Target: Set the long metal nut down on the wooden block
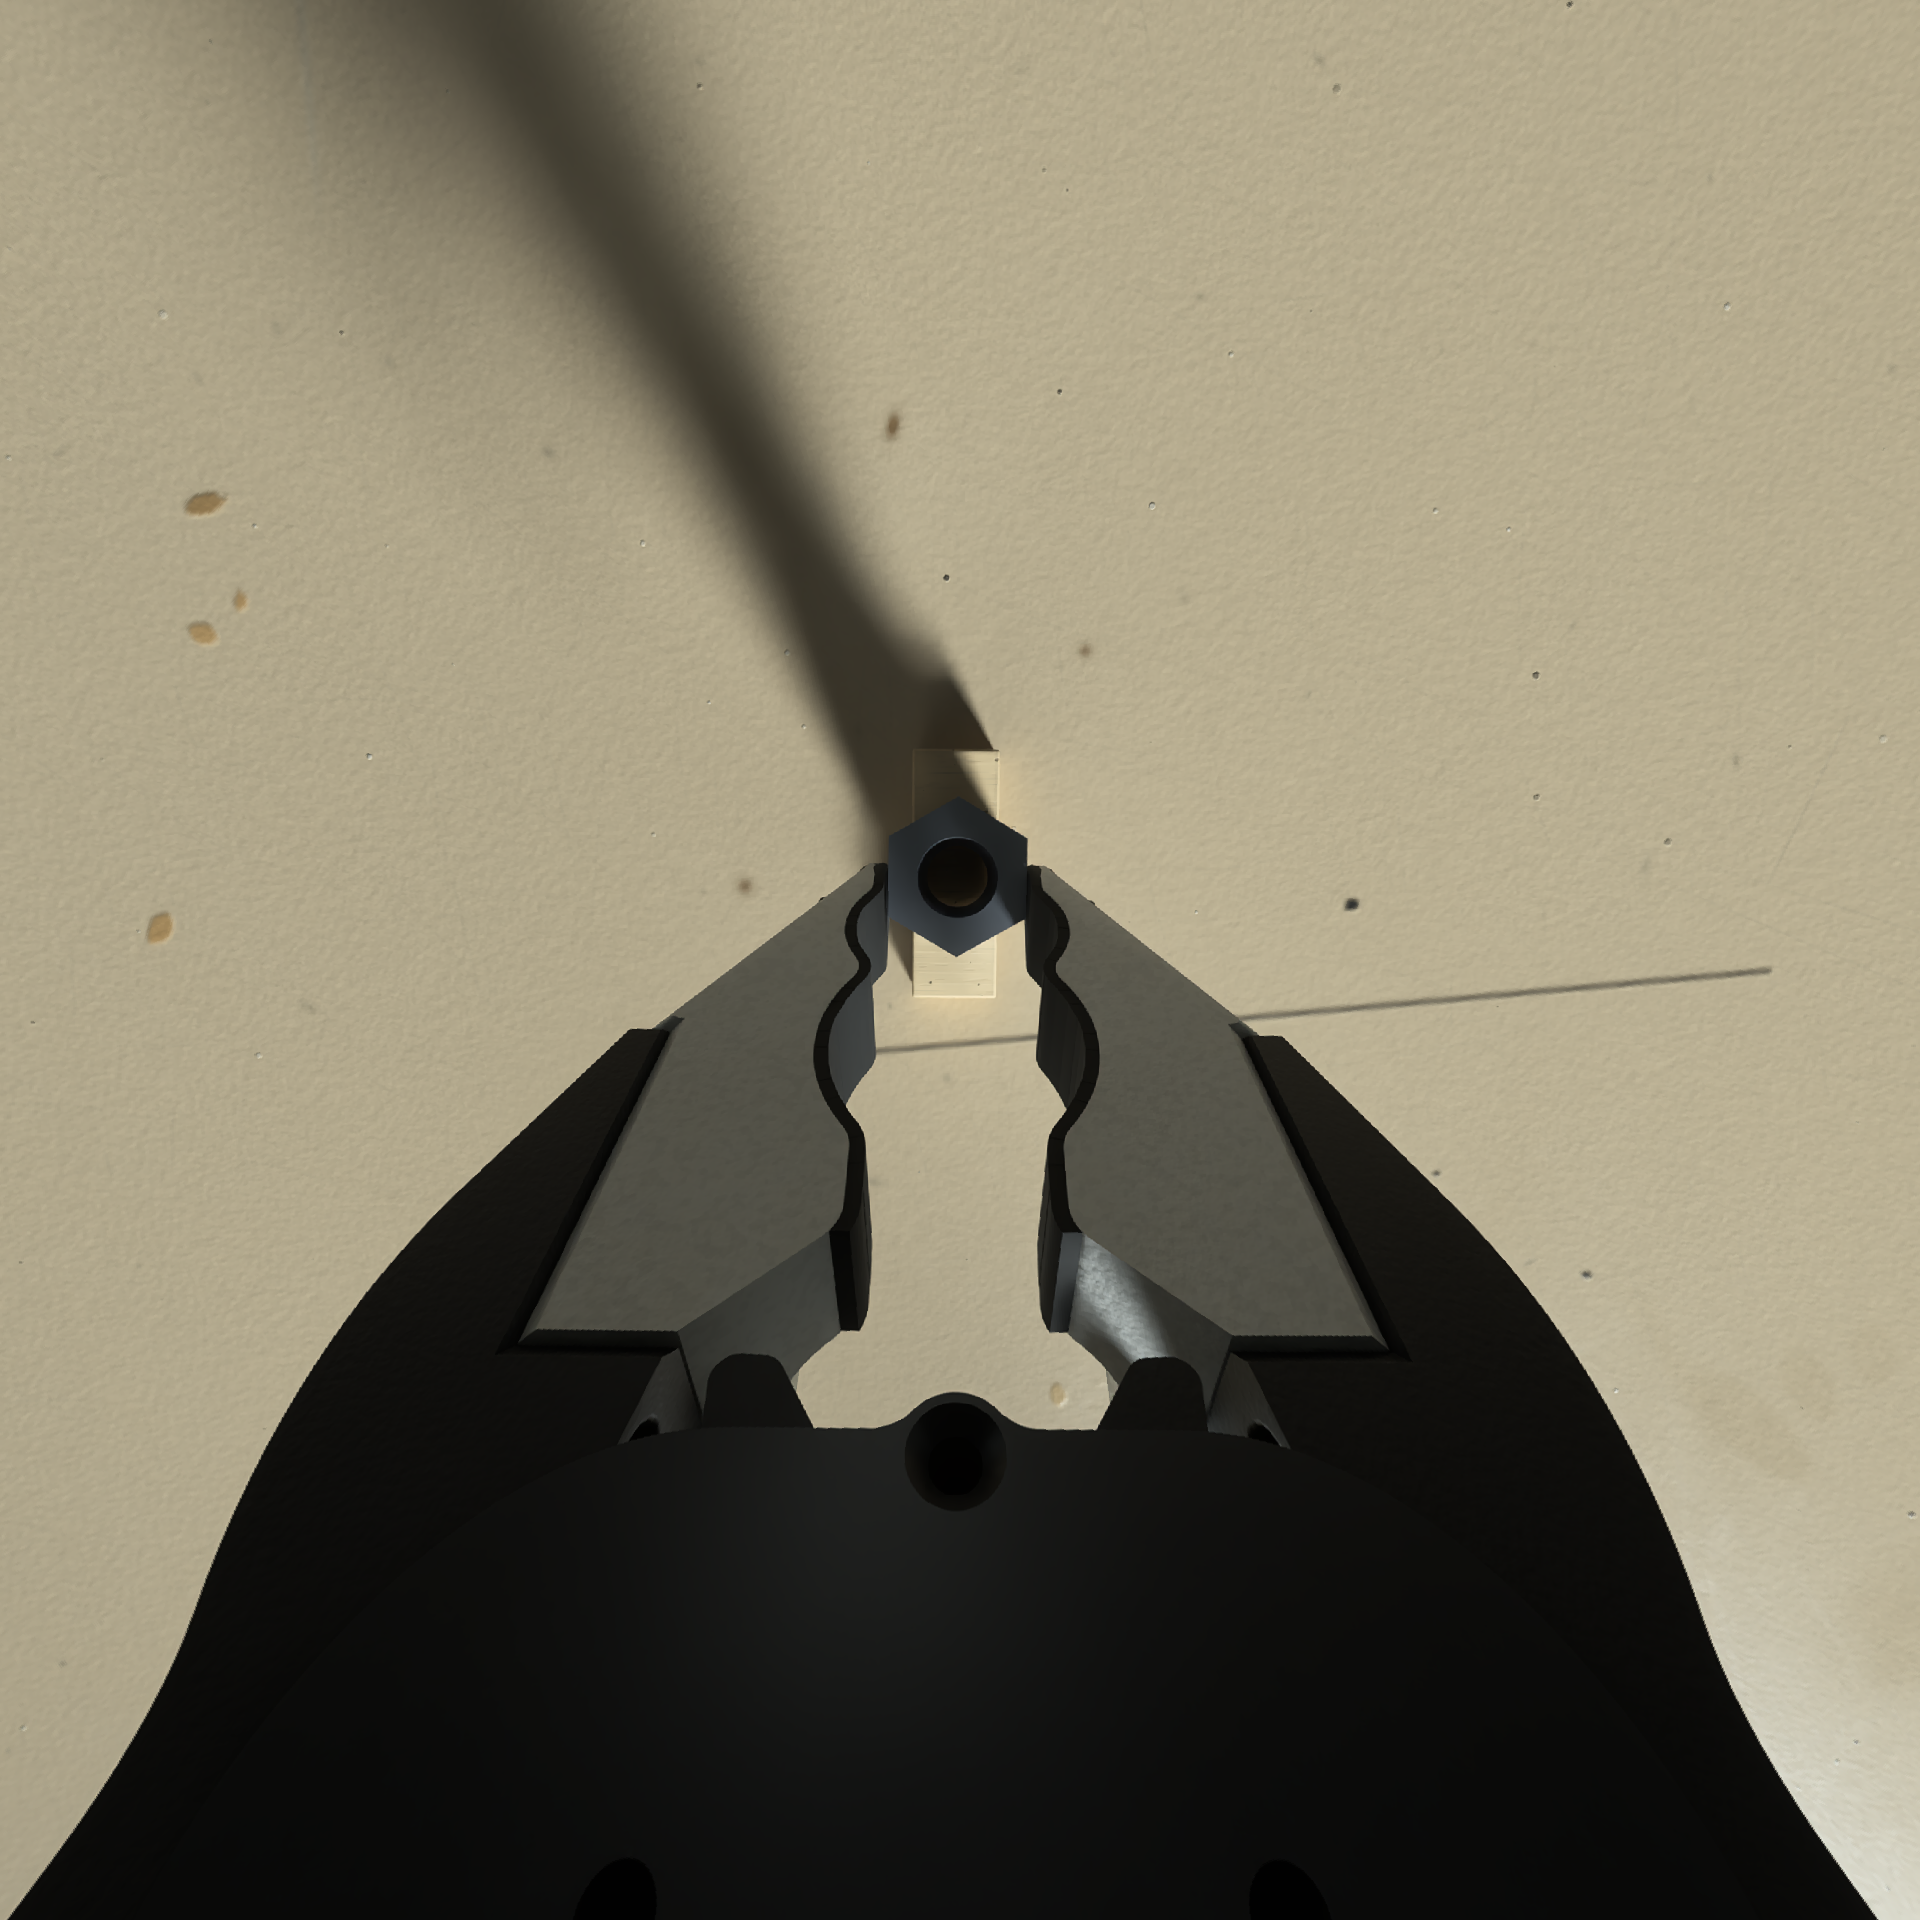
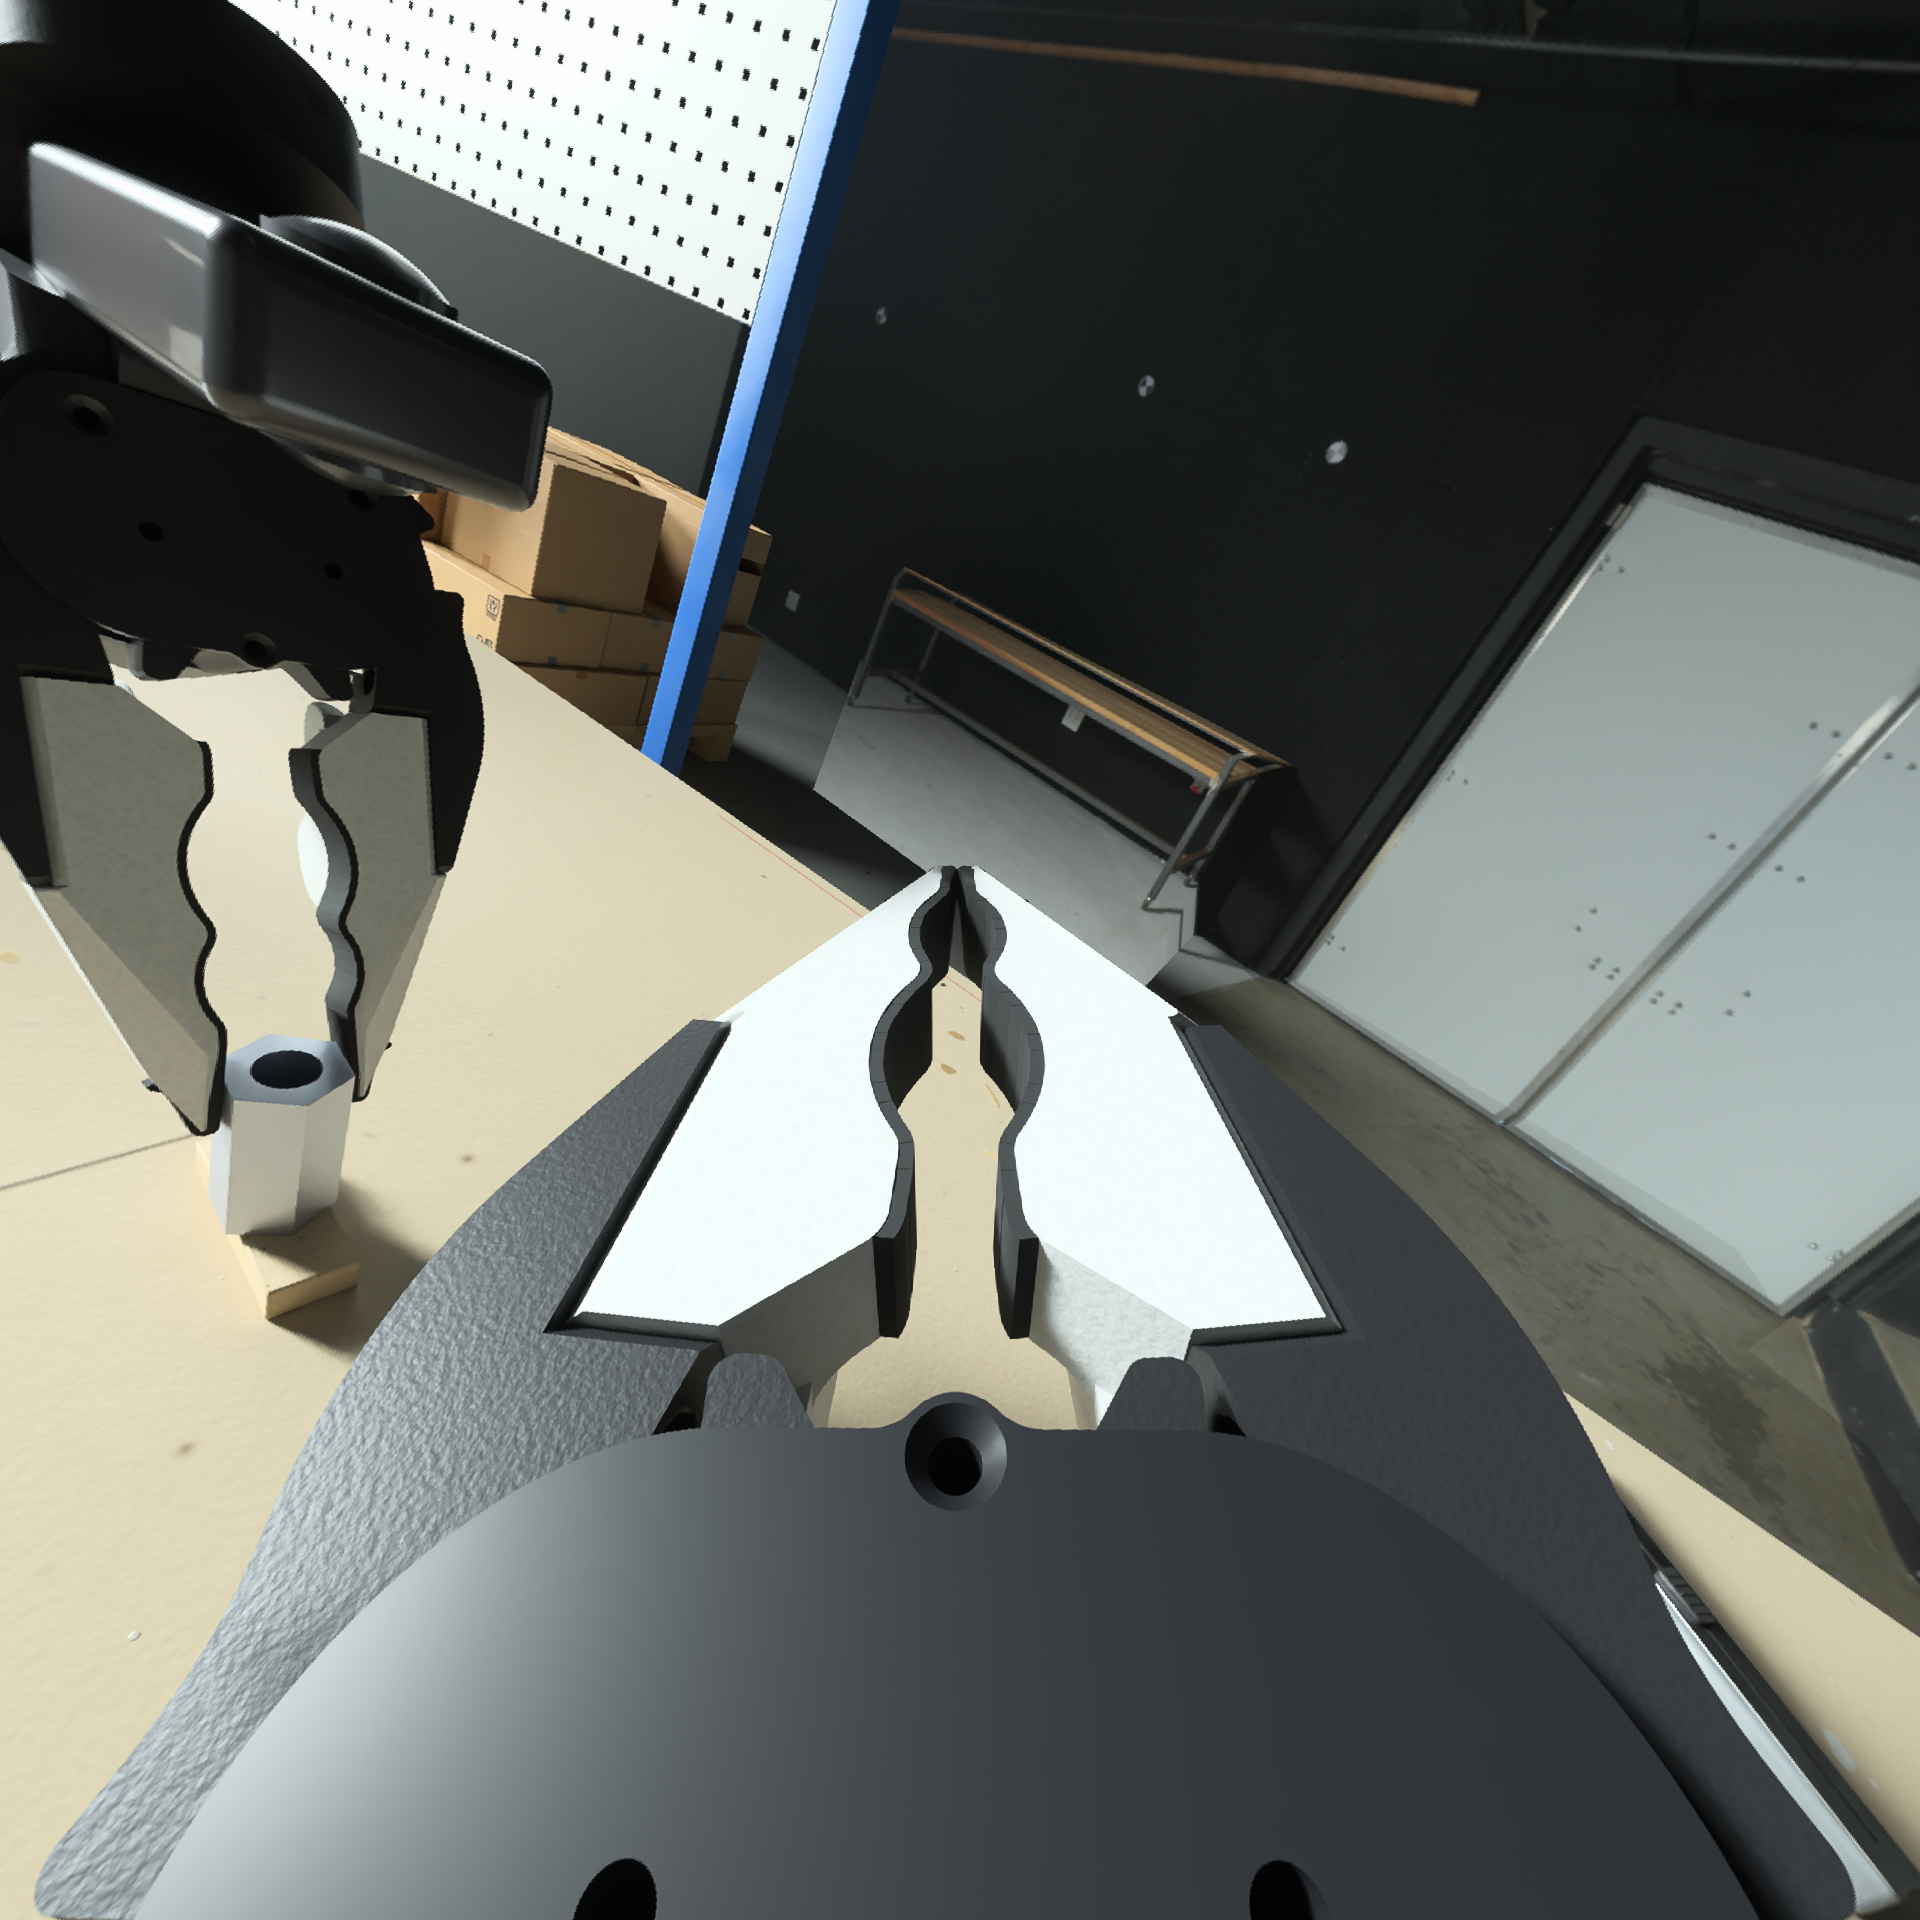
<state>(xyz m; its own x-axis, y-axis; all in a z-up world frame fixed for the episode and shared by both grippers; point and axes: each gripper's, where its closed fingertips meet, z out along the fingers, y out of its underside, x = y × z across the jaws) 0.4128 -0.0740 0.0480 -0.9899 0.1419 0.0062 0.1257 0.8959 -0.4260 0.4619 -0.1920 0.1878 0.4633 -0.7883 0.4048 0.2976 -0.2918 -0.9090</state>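
Note:
The long metal nut (image 1: 957,930) is a grey hexagonal tube. It stands upright with its bottom end on the small pale wooden block (image 1: 956,977), which lies flat on the beige table (image 1: 416,727). My left gripper (image 1: 956,883) points straight down and its two fingertips press the nut's upper sides. In the right wrist view the nut (image 2: 275,1153), the block (image 2: 301,1283) and the left gripper (image 2: 281,1099) show at the left. My right gripper (image 2: 954,881) is shut and empty, to the right of the block and above the table.
The table's far edge (image 2: 790,842) runs diagonally behind the right gripper. Beyond it are cardboard boxes (image 2: 582,561), a blue post (image 2: 748,436), a white pegboard (image 2: 582,125) and a wooden bench (image 2: 1060,686). A thin dark line (image 1: 1507,987) crosses the tabletop.

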